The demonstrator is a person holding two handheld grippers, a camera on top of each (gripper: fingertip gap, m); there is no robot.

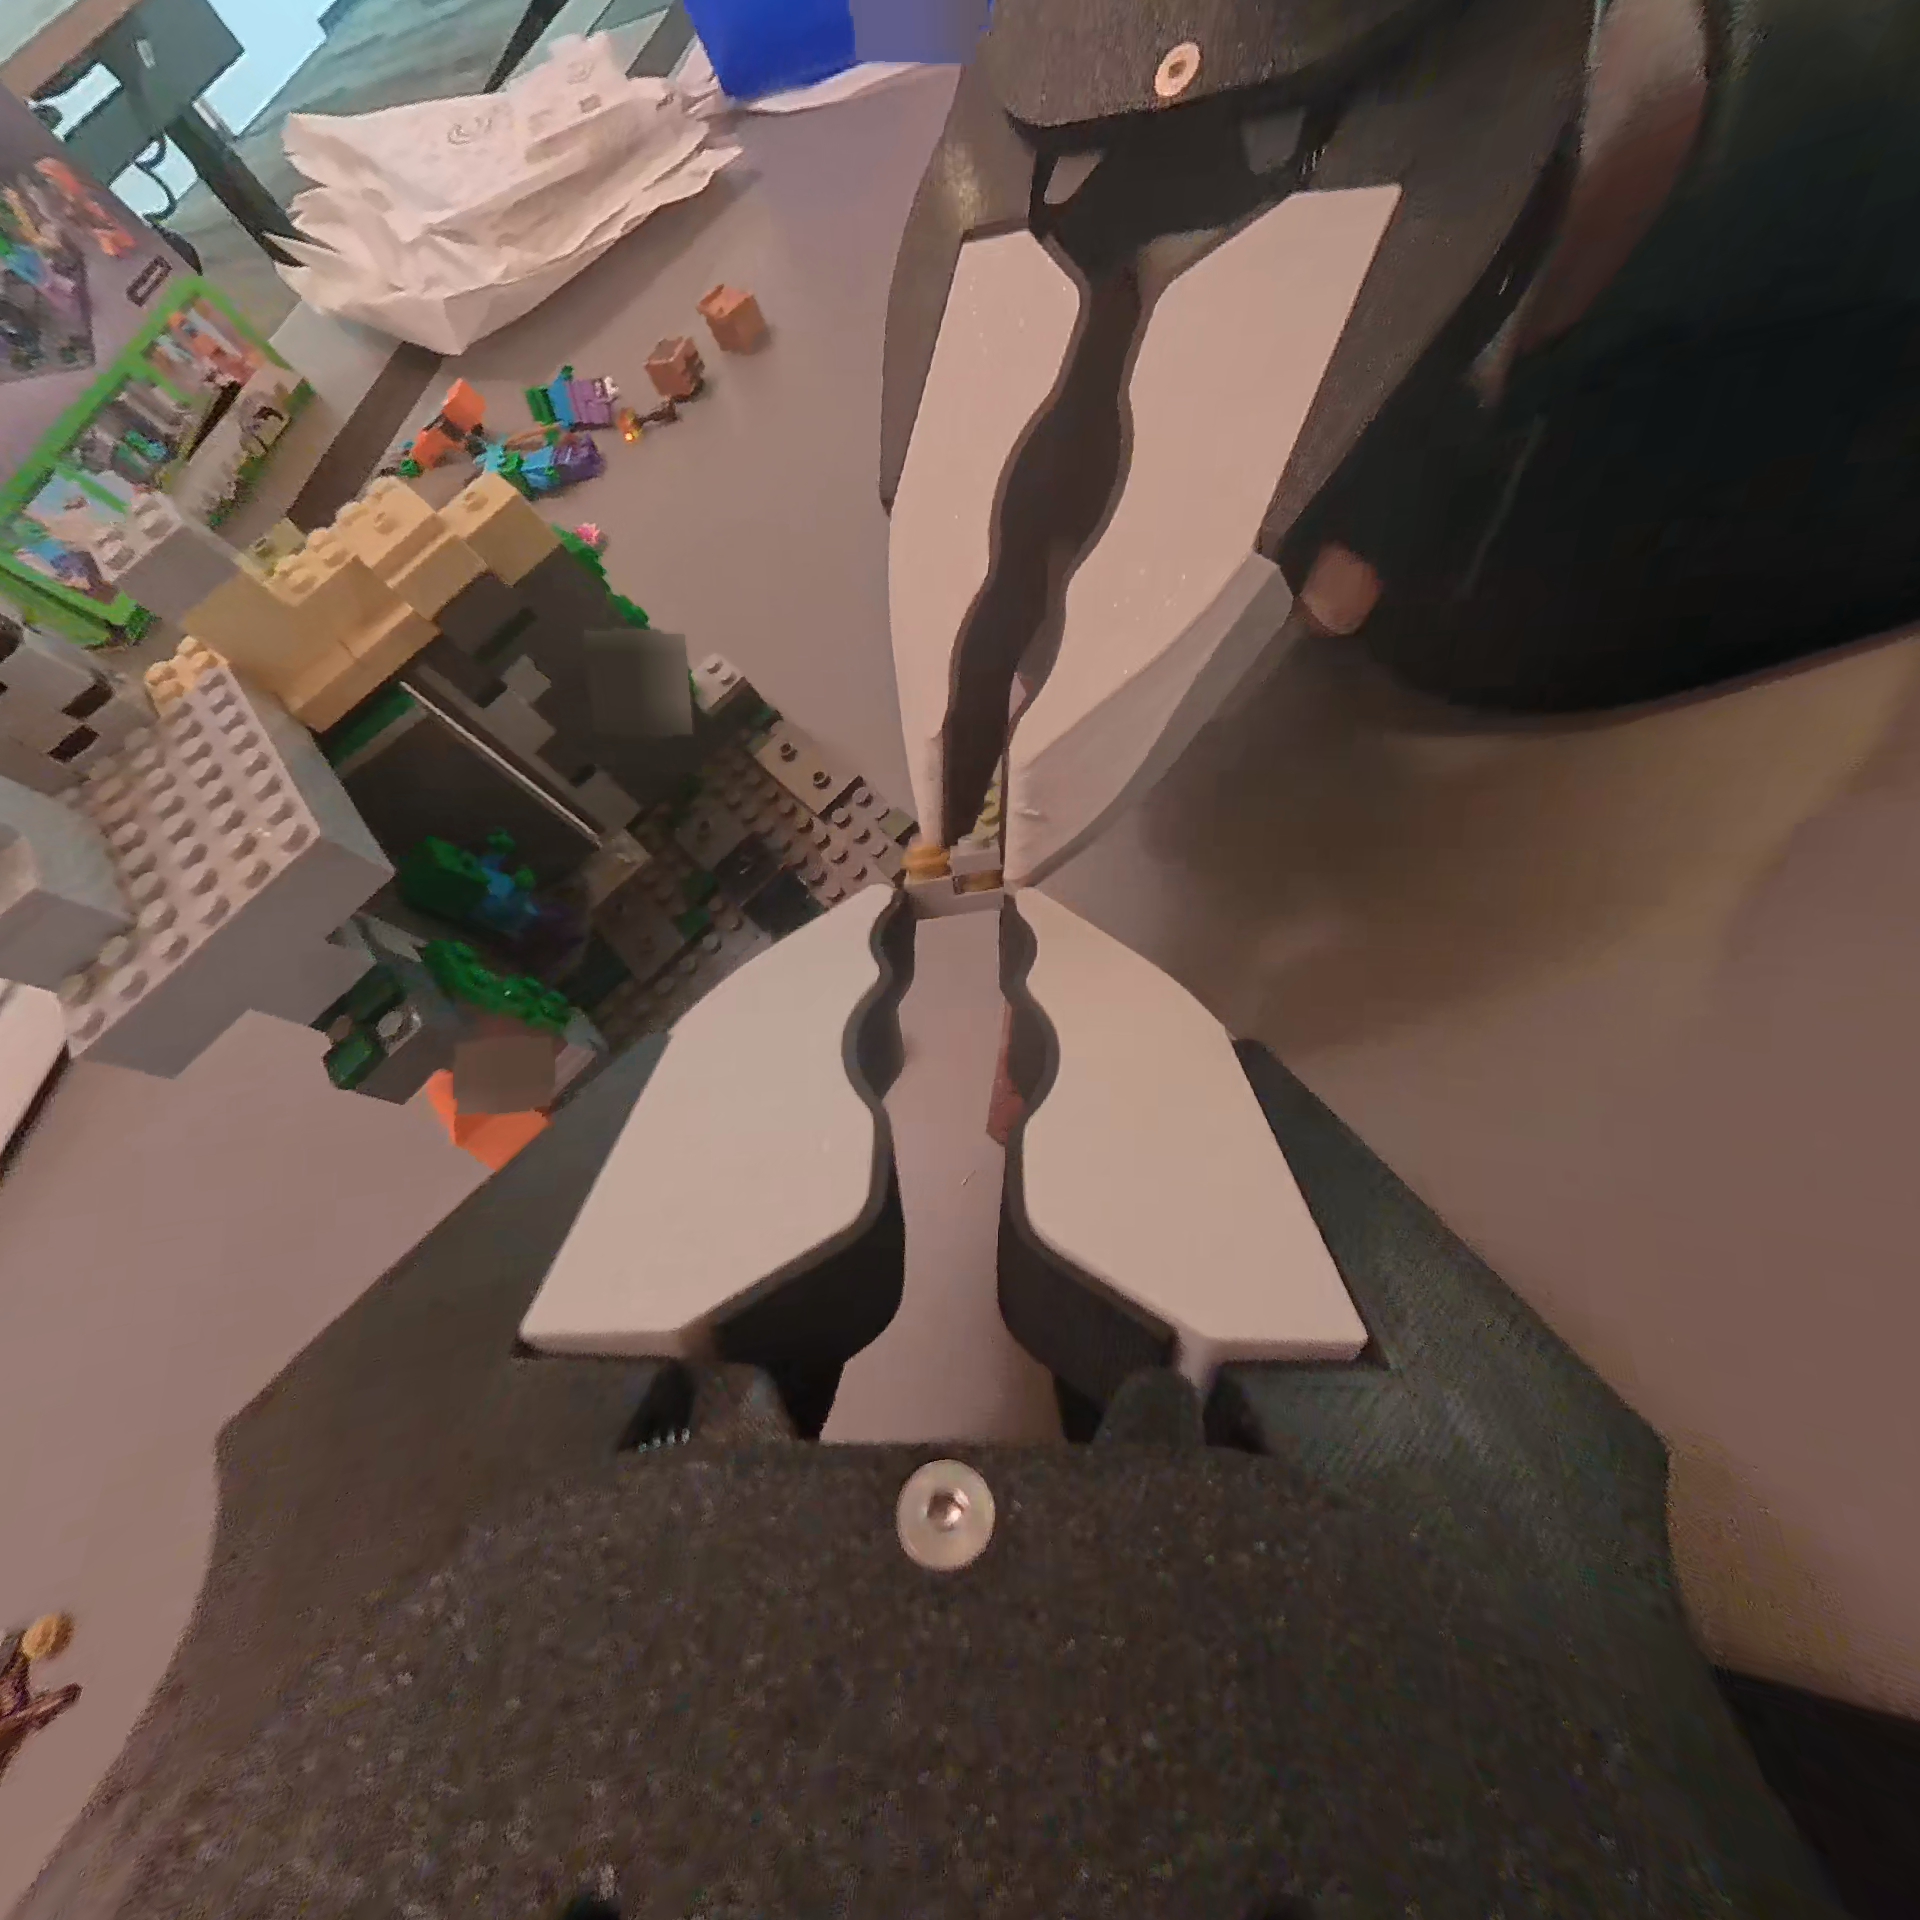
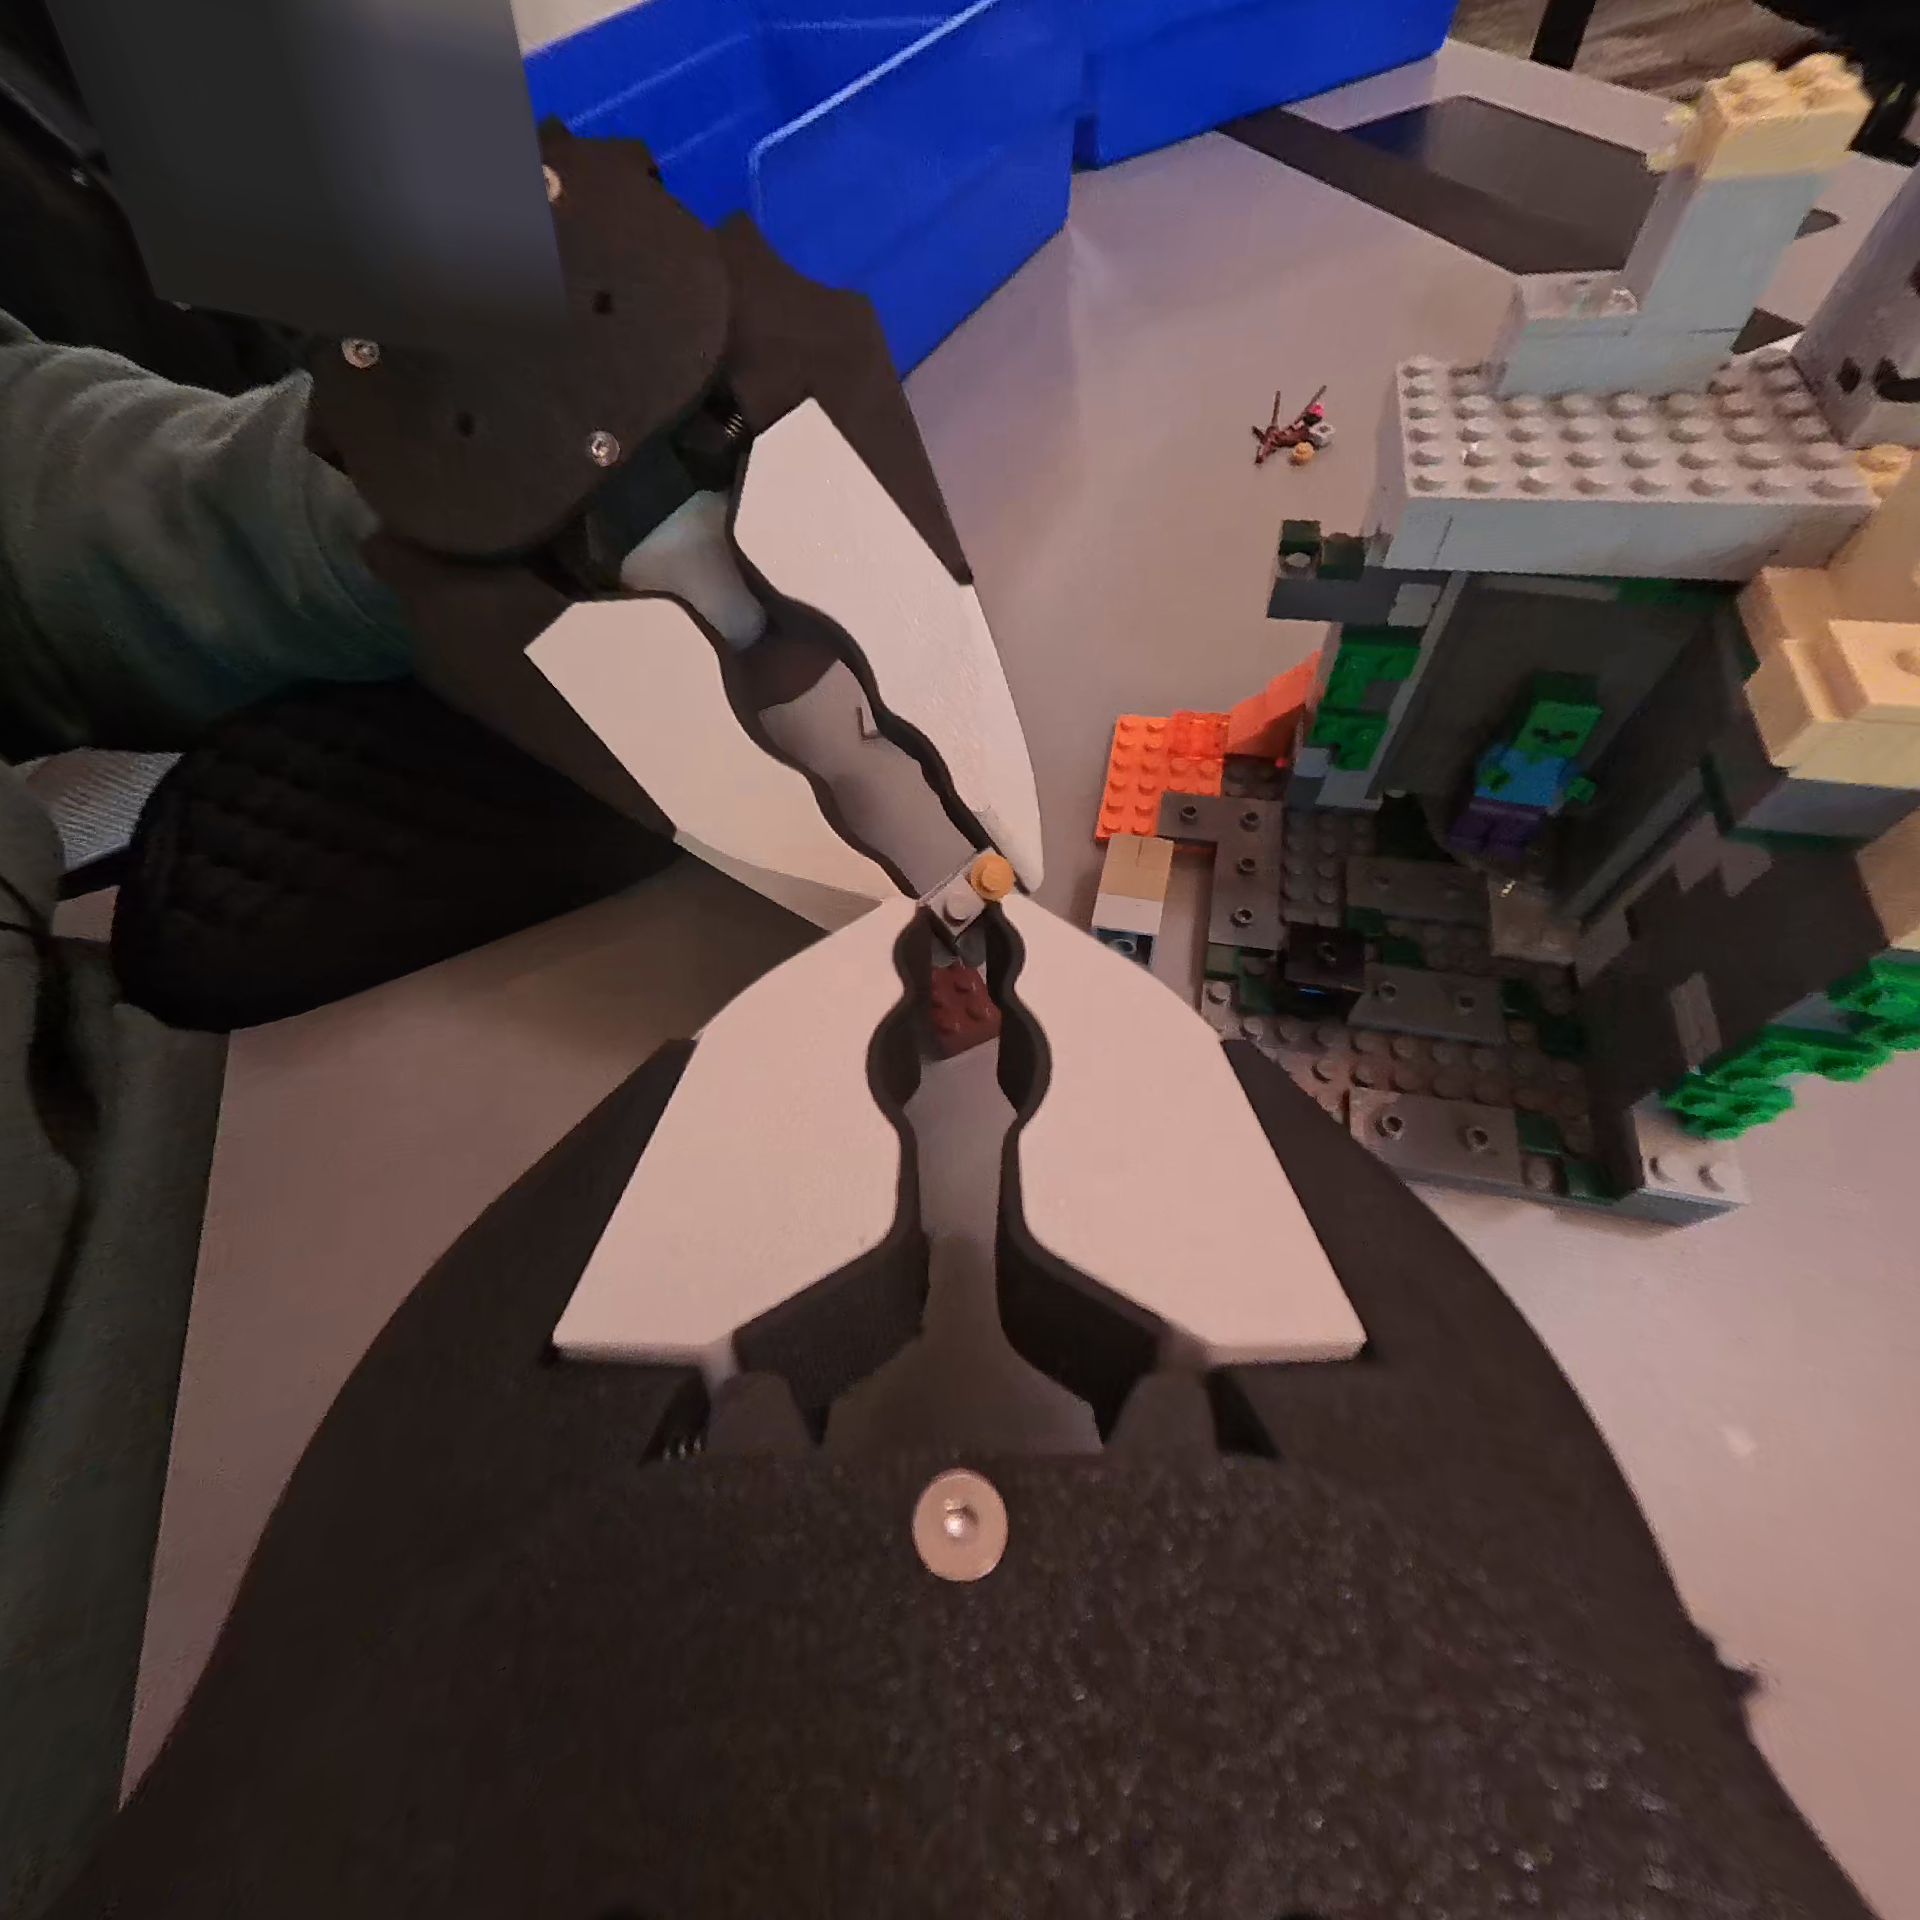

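Above the grey table (image 2: 1091, 343) beside blue bins (image 2: 914, 156), both tools (image 1: 954, 896) (image 2: 961, 920) clamped tip-to-tip on one small brick assembly (image 2: 966, 896).

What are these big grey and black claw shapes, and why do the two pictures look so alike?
No robot is here: a person holds a hand tool with two fingers in each hand, and each tool carries a camera looking along its fingers. One picture comes from the left gripper, the other from the right gripper. The two tips meet, so each view also shows the other tool opposite. Between them is a small grey toy-brick piece with a tan round stud; both grippers appear closed on it. A small dark red brick sits in the right gripper's gap. On the grey table stands a large grey, tan and green brick-built model, with a blue plastic bin behind. The left view adds loose colourful brick figures, crumpled white paper bags and printed boxes.
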